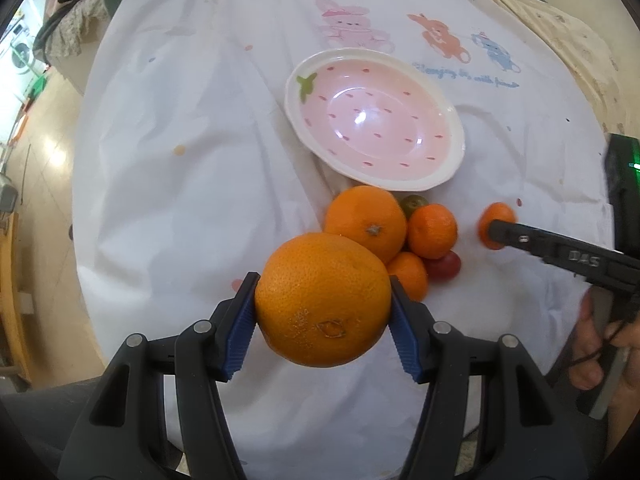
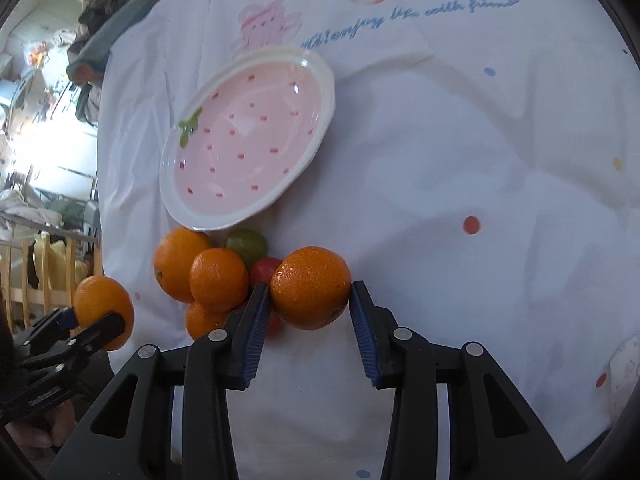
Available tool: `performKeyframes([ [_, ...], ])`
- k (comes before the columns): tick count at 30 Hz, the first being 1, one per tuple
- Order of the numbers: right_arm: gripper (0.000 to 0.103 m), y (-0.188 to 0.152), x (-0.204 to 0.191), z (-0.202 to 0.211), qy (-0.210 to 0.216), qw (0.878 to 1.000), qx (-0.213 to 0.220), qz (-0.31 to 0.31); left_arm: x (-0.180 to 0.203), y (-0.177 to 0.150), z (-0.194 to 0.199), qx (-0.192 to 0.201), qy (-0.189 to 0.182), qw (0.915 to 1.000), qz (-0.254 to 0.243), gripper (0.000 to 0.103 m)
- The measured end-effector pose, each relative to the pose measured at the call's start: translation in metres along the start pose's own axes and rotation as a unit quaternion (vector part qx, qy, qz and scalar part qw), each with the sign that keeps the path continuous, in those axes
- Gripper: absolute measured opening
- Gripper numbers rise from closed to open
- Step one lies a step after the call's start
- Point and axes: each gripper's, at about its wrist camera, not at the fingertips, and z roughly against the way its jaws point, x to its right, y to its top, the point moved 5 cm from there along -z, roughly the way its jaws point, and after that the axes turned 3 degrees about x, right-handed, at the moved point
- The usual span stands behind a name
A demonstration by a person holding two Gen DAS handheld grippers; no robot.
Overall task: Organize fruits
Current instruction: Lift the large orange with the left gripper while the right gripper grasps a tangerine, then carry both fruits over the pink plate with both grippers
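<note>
My left gripper (image 1: 322, 304) is shut on a large orange (image 1: 322, 300) and holds it above the cloth, near the fruit pile. It also shows in the right wrist view (image 2: 103, 312). My right gripper (image 2: 308, 292) has its jaws around a small orange (image 2: 311, 287) at the pile's right edge; both pads look in contact with it. That orange also shows in the left wrist view (image 1: 496, 226). A pink strawberry-patterned bowl (image 1: 448, 120) (image 2: 326, 80) sits empty beyond the pile. The pile holds another orange (image 1: 366, 222), tangerines (image 1: 432, 231), a green fruit (image 2: 248, 245) and a red fruit (image 1: 444, 266).
A white tablecloth with cartoon animals (image 1: 348, 24) and blue script covers the round table. The table's left edge (image 1: 80, 200) drops to a tiled floor. Clutter and furniture stand beyond the far left. A hand (image 1: 592, 344) holds the right gripper's handle.
</note>
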Motion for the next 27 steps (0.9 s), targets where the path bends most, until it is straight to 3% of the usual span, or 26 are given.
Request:
performKeyframes([
  [9, 0.042, 0.004, 0.000, 0.032, 0.015, 0.998, 0.054, -0.019, -0.020, 0.004, 0.001, 0.021, 0.034, 0.9989, 0.025, 0.057],
  [18, 0.042, 0.027, 0.000, 0.096, 0.104, 0.976, 0.181, -0.054, -0.037, 0.024, 0.024, 0.055, 0.039, 0.9962, 0.056, 0.057],
  [20, 0.042, 0.030, 0.002, 0.102, 0.125, 0.972, 0.189, -0.066, -0.037, 0.028, 0.029, 0.058, 0.035, 0.9955, 0.066, 0.057],
  [27, 0.042, 0.046, -0.004, 0.114, 0.141, 0.967, 0.207, -0.053, -0.027, 0.052, 0.041, 0.071, 0.028, 0.9946, 0.070, 0.057],
])
